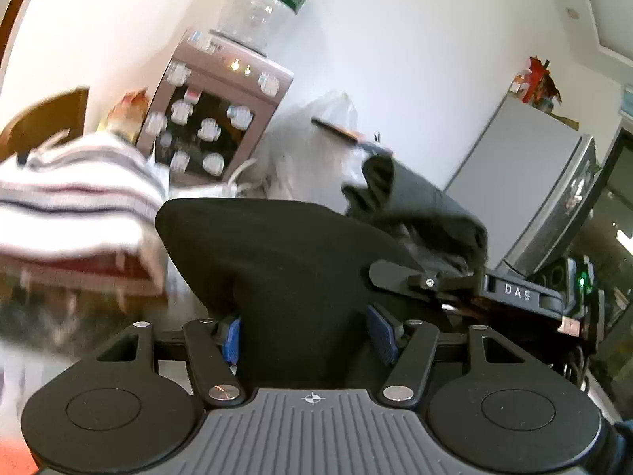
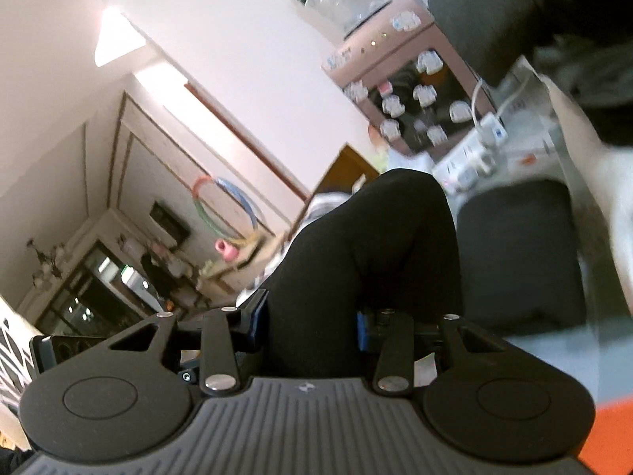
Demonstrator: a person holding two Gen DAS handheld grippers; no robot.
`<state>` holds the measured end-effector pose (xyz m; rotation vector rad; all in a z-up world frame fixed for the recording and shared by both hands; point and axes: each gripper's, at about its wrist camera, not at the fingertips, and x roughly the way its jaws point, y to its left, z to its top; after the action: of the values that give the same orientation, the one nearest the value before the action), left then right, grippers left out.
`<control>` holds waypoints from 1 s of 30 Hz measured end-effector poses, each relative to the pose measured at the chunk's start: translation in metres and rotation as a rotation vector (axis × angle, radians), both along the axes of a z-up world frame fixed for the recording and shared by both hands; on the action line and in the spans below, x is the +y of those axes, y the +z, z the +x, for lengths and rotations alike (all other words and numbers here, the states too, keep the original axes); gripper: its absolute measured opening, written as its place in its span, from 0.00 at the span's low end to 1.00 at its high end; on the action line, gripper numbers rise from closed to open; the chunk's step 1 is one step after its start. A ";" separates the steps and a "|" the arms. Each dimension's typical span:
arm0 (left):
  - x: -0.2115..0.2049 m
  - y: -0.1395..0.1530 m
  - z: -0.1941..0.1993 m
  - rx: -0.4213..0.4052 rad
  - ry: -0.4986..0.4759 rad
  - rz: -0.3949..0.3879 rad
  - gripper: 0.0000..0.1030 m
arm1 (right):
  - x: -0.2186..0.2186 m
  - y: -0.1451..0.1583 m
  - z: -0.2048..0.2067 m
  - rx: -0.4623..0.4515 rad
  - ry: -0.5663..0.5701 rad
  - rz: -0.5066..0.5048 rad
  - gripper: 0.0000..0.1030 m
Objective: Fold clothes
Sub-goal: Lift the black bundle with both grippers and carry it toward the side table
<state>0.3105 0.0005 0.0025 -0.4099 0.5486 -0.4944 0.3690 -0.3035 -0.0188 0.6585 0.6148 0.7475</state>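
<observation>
A folded black garment (image 1: 285, 253) fills the middle of the left wrist view, lifted off the surface. My left gripper (image 1: 304, 334) is shut on its near edge, blue pads (image 1: 231, 338) pressing the thick cloth from both sides. In the right wrist view the same black garment (image 2: 356, 245) bulges up between the fingers, and my right gripper (image 2: 308, 322) is shut on it too. The other gripper (image 1: 510, 291) shows at the right of the left wrist view, beside the cloth. A dark grey folded garment (image 1: 419, 202) lies behind.
A striped white folded garment (image 1: 75, 202) sits on a pile at the left. A pink water dispenser (image 1: 213, 111) with a bottle stands behind, a grey fridge (image 1: 526, 174) at the right. A white power strip (image 2: 470, 150) and another dark folded piece (image 2: 518, 253) lie near the right gripper.
</observation>
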 end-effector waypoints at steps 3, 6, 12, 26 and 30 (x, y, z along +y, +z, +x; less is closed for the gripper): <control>0.001 0.007 0.036 -0.025 -0.002 0.008 0.63 | -0.002 -0.005 0.036 -0.019 -0.022 0.052 0.46; -0.003 0.008 0.071 -0.045 -0.016 0.036 0.63 | -0.008 -0.019 0.069 -0.012 -0.058 0.113 0.46; -0.024 -0.026 0.131 0.010 -0.062 0.082 0.63 | -0.025 -0.061 0.107 0.034 -0.163 0.079 0.47; -0.067 -0.099 0.144 0.071 -0.116 0.157 0.65 | 0.014 -0.058 0.092 -0.110 -0.259 -0.617 0.64; -0.068 -0.102 0.135 0.046 -0.113 0.168 0.65 | 0.020 -0.040 0.077 -0.211 -0.314 -0.699 0.66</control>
<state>0.4451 -0.0671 -0.0993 -0.2309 0.6549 -0.5435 0.4458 -0.2836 -0.0592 0.0225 0.5160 0.2657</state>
